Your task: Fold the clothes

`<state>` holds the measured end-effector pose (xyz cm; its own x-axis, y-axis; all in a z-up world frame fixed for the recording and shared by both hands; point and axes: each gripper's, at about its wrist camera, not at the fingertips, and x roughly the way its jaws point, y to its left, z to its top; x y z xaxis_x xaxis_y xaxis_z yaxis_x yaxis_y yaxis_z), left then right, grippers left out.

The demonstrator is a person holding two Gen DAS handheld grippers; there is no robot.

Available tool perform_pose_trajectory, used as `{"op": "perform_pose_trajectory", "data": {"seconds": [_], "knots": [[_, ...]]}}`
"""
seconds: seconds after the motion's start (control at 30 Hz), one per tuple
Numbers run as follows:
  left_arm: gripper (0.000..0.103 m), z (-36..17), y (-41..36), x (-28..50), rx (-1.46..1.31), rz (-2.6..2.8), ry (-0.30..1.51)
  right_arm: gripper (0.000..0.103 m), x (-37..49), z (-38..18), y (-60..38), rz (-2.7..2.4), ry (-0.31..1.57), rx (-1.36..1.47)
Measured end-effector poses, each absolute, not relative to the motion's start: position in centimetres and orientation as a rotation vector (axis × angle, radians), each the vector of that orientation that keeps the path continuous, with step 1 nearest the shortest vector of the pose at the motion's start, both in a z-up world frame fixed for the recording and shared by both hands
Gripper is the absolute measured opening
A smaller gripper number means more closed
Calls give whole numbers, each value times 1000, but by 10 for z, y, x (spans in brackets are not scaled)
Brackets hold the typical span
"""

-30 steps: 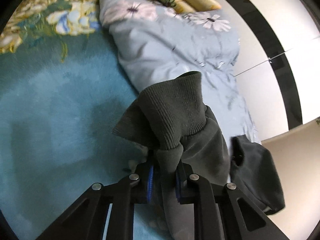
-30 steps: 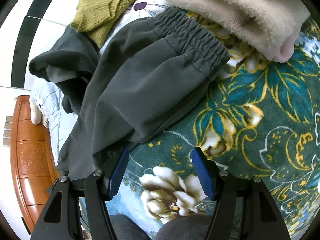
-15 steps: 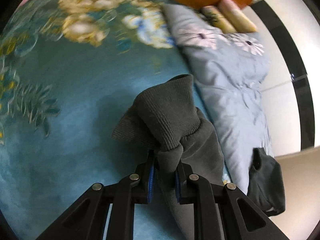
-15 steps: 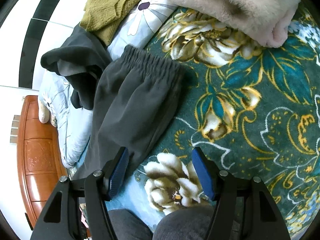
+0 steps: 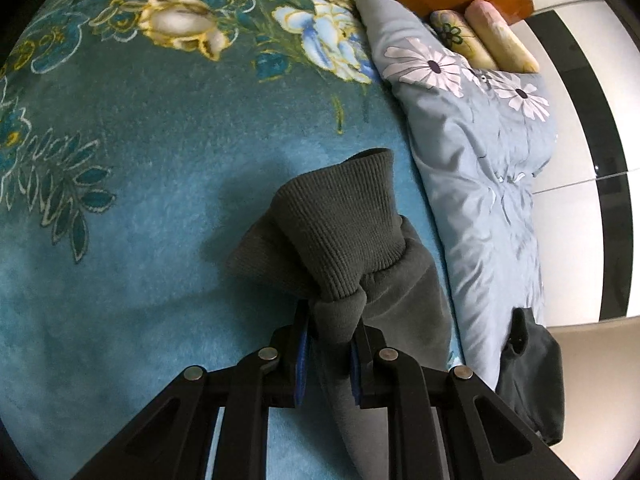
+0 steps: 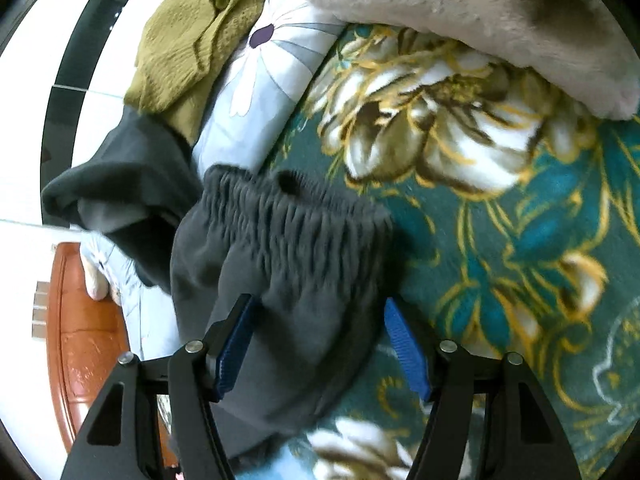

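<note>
Two grippers are at work on one pair of dark grey trousers (image 6: 280,300), which lies on a teal flowered blanket (image 5: 140,200). At the bottom centre of the left wrist view, the left gripper (image 5: 328,356) is pinched narrow on bunched cloth just behind the ribbed ankle cuff (image 5: 340,232), which stands up in the middle of the frame above the blanket. At the bottom centre of the right wrist view, the right gripper (image 6: 320,344) stands wide, its blue pads either side of the trouser cloth and not pressing it; the gathered waistband (image 6: 288,208) lies just beyond, mid-frame. Judgement: the step in hand is bringing cuff to waist. To do it well, the right gripper should take the waistband edge squarely, both layers together, before the left carries the cuff across, keeping the leg flat and untwisted. Farther off, a pale flowered quilt (image 5: 480,160) runs along the right of the left view; an olive knit garment (image 6: 188,40) sits upper left and a beige plush blanket (image 6: 480,12) upper right in the right view.
</note>
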<state>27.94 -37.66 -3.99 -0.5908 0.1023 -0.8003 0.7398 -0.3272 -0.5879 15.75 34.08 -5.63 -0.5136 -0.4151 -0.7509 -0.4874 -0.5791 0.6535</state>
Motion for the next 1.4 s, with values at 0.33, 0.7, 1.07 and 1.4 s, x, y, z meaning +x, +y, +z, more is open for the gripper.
{"op": "perform_pose_trajectory", "data": {"seconds": [0.33, 0.7, 1.07, 1.4], "knots": [[18, -41, -371, 269, 1105, -1917, 1428, 66, 145, -75, 354, 2336, 1509, -1507], [18, 15, -356, 257, 1055, -2091, 1378, 35, 165, -31, 354, 2456, 1417, -1460], [18, -27, -360, 267, 1241, -2040, 1300, 35, 229, -44, 380, 2338, 1393, -1557], [18, -32, -363, 270, 1245, -1994, 1305, 40, 235, -46, 381, 2306, 1386, -1569]]}}
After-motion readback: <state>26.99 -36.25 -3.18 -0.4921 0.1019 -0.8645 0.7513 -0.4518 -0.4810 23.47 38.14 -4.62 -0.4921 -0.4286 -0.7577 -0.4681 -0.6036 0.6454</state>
